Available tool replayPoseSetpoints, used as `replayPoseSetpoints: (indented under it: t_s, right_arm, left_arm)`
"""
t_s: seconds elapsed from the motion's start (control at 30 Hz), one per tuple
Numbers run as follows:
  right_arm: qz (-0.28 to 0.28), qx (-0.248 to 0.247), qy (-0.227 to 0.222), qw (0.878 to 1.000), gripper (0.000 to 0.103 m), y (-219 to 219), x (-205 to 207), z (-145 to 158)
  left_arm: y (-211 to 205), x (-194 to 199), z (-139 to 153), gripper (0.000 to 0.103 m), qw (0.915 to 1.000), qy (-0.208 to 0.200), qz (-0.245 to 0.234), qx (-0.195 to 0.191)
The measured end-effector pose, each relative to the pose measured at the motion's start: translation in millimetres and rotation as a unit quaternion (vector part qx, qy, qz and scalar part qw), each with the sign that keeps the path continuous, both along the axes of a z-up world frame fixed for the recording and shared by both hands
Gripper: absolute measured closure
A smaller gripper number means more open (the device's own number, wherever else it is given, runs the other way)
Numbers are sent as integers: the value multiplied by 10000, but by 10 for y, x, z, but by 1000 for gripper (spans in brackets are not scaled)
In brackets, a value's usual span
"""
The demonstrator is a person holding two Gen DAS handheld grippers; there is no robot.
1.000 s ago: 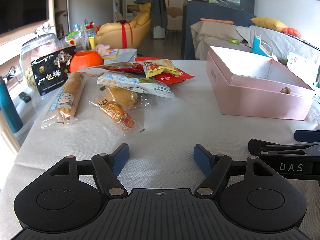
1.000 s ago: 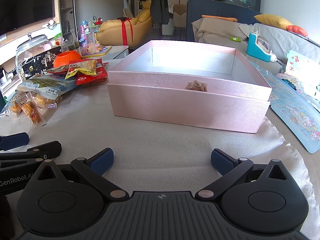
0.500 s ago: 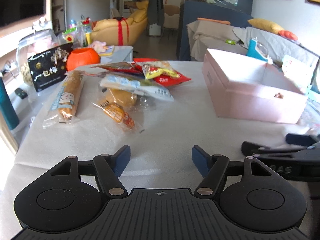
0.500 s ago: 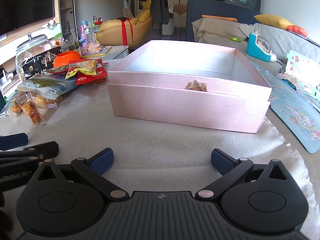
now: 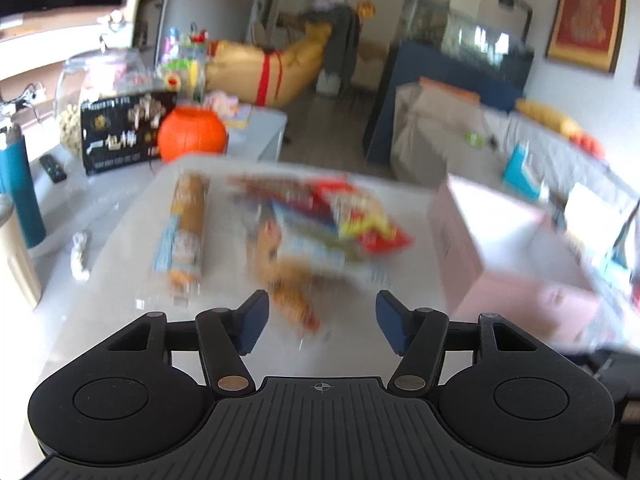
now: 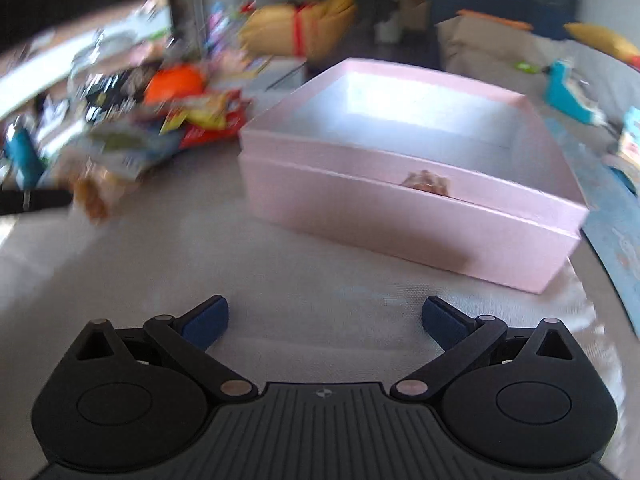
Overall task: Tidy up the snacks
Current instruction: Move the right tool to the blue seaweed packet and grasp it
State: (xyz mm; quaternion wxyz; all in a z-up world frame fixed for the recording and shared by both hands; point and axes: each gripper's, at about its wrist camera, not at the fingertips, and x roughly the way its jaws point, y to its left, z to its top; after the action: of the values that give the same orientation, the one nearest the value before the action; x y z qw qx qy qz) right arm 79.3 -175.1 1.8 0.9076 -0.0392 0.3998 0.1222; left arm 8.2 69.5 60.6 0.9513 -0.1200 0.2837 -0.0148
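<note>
A pile of snack packets (image 5: 320,220) lies on the white table, blurred by motion; it also shows in the right wrist view (image 6: 168,132). A long bread roll in a clear wrapper (image 5: 184,232) lies to its left. A small orange-brown snack packet (image 5: 292,296) lies just ahead of my left gripper (image 5: 320,322), which is open and empty above the table. An open pink box (image 6: 408,176) stands on the right and holds one small wrapped snack (image 6: 426,182); the box also shows in the left wrist view (image 5: 512,248). My right gripper (image 6: 324,320) is open and empty in front of the box.
An orange pumpkin pot (image 5: 192,134), a black snack bag (image 5: 124,132) and a glass jar (image 5: 100,76) stand at the far left. A teal bottle (image 5: 20,196) stands at the left edge. Blue printed sheets (image 6: 616,224) lie right of the box.
Both grippers have lifted and moved; the views are now blurred. The left gripper has advanced toward the snack pile and opened wider. The right view has swung so the box sits further right.
</note>
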Motion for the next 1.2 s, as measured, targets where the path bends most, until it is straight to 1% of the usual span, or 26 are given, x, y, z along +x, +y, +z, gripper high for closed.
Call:
replayPoseSetpoints:
  t_s: [0.03,0.1,0.17,0.23,0.27,0.3,0.33,0.37,0.4,0.43,0.47,0.5,0.53,0.57,0.63,0.67,0.7,0.77,0.8,0.83,0.9,0.97,1.03,1.13,1.17,1.2]
  right_arm:
    - [45,18,89,9999,0,-12,24,15]
    - [160,-119,76,9998,0,25,33,13]
    - [276,-114,14,9996,0,28,46,8]
    - [398,-130,183,9990,17,28,68,65]
    - [543,-104,207,9983,32,34,50,158]
    - [692,-84,51,9976,31,26,-2,304]
    - [778,-67,-249,9966,30,-7,-64,467]
    - [779,-85,-667,9947,25,-58,-119,658]
    - [655,-104,-1062,9921,22,-125,-142,824]
    - [409,-65,-1471,9883,16,-231,-139,981]
    - [106,2,-1794,9837,12,-359,-97,1101]
    - [-172,25,-1961,9804,11,-478,-21,1169]
    - [-440,-15,-1962,9796,11,-603,115,1192]
    - [-599,-76,-1804,9817,11,-698,267,1157]
    - [-937,-135,-1236,9878,11,-872,609,957]
    - [-1114,-127,-961,9890,14,-931,750,818]
    - [-1210,-102,-688,9902,17,-963,870,673]
    - [-1111,71,-283,9934,24,-955,1027,457]
    - [-1056,185,-197,9940,22,-922,1085,390]
    - [-1084,170,-268,9936,22,-884,1119,353]
    - [-839,173,-338,9957,26,-805,1180,326]
    - [-562,247,-328,9976,27,-735,1302,315]
    - [-536,244,-365,9976,27,-692,1383,367]
    - [-589,159,-811,9948,27,-598,1305,599]
    - [-485,165,-970,9940,27,-543,1242,715]
    - [-353,136,-1110,9931,24,-466,1164,810]
  left_arm:
    - [14,1,47,38,9999,-127,56,-33]
    - [13,41,109,38,9998,-151,83,-23]
    - [3,94,160,39,9999,-72,-148,33]
    - [0,140,212,41,9992,-50,-355,171]
    - [16,155,232,43,9992,-74,-314,220]
    - [45,181,250,45,9994,-103,-203,251]
    - [77,219,269,45,9995,-117,-98,261]
    - [116,255,280,45,9997,-129,-33,216]
    - [169,290,291,45,9998,-162,7,89]
    - [223,322,297,45,9998,-186,2,-51]
    - [281,362,298,45,9997,-173,-8,-173]
    - [322,391,300,45,9997,-144,8,-202]
    - [350,420,292,45,9998,-113,20,-157]
    - [372,442,277,45,9999,-88,26,-86]
    - [406,458,231,45,10000,-29,23,-19]
    - [430,469,203,45,10000,12,8,-20]
    - [465,478,179,45,10000,41,14,-30]
    - [571,510,136,45,9998,31,182,-63]
    - [647,525,114,45,9993,4,374,-57]
    - [727,556,95,45,9983,22,583,-21]
    - [863,682,37,45,9966,239,790,37]
    - [938,877,-63,45,9949,656,748,188]
    - [984,1054,-167,45,9925,907,743,344]
    - [1013,1254,-282,45,9903,1069,700,542]
    - [1009,1310,-312,50,9896,1142,661,578]
    - [1001,1326,-340,64,9901,1151,585,556]
